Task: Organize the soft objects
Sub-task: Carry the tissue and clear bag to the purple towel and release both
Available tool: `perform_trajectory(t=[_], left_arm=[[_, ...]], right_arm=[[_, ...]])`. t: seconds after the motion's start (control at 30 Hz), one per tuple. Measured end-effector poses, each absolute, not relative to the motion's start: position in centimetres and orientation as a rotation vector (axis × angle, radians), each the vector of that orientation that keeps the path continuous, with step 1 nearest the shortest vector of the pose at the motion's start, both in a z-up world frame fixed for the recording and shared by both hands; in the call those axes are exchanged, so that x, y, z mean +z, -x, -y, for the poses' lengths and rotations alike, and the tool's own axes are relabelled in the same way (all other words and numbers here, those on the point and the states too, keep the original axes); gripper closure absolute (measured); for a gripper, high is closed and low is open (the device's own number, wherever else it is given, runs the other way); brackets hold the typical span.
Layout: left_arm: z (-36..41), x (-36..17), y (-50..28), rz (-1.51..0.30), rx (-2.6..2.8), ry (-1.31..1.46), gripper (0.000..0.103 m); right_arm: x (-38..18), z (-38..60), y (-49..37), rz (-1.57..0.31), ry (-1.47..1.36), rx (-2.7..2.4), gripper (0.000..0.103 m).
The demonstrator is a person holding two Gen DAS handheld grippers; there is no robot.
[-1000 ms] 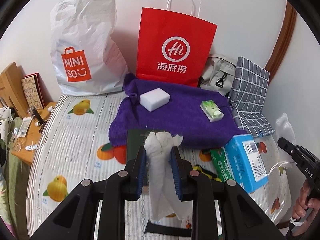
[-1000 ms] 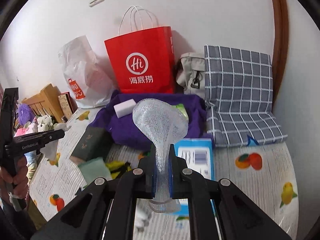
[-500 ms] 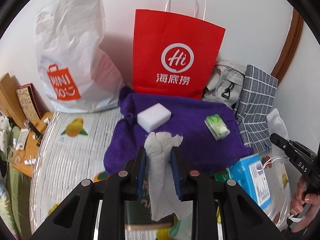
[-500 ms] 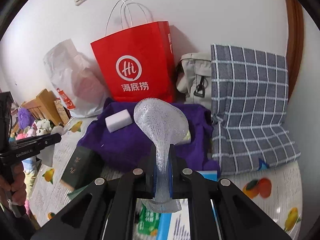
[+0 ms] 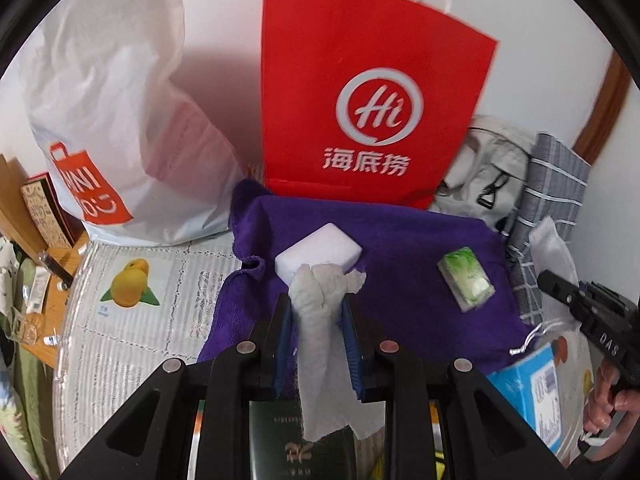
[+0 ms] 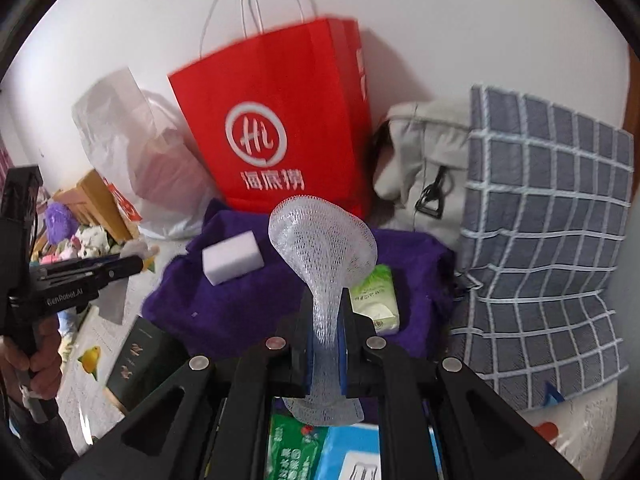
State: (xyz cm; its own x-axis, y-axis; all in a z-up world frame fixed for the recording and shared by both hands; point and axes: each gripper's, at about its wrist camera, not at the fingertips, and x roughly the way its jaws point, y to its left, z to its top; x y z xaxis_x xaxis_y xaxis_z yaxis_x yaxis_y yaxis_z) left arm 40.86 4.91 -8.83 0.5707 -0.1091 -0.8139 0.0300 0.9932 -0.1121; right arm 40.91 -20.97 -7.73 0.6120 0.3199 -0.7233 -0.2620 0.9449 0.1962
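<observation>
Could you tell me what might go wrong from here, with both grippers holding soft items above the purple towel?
1. The left gripper pinches only the middle of the white tissue; its loose tail could snag or tear.
2. The white sponge lies just ahead of that gripper on the purple towel; it may get knocked.
3. The foam net in the right gripper is springy and could bounce off when released.

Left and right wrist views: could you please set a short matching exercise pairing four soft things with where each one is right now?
Things:
1. crumpled white tissue
2. white foam net sleeve
3. white sponge block
4. green tissue pack

Places:
A. on the purple towel, toward its right side
B. clamped in the right gripper
C. on the purple towel, toward its left side
D. clamped in the left gripper

Pairs: 1-D, 2-B, 3-C, 4-A
</observation>
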Motion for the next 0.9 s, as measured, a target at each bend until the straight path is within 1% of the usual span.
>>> perform_trajectory(t=[0.3,0.33,0.83,0.9], left_arm=[[-4.5,-13.0,-43.9,-1.036,-0.055,0.082,0.080],[-4.4,-13.2,-44.1,-1.039,-0.052,0.076,0.080],[-5.2,-15.3,-45.2,-1.115,-0.056,0.122,0.079],[-5.3,-15.6,-45.3,-1.128,-0.058,0.133,0.079]], right_arm=[[-11.9,21.8,-43.3,-0.934,-0.050,0.302,0.093],[-12.2,22.0,-43.4,-0.942,-0.050,0.297,0.091],[-15.5,20.8,-45.2,-1.036,-0.004,0.296,0.091],[-15.6,21.0,-45.3,-1.043,-0.014,0.292,0.085]])
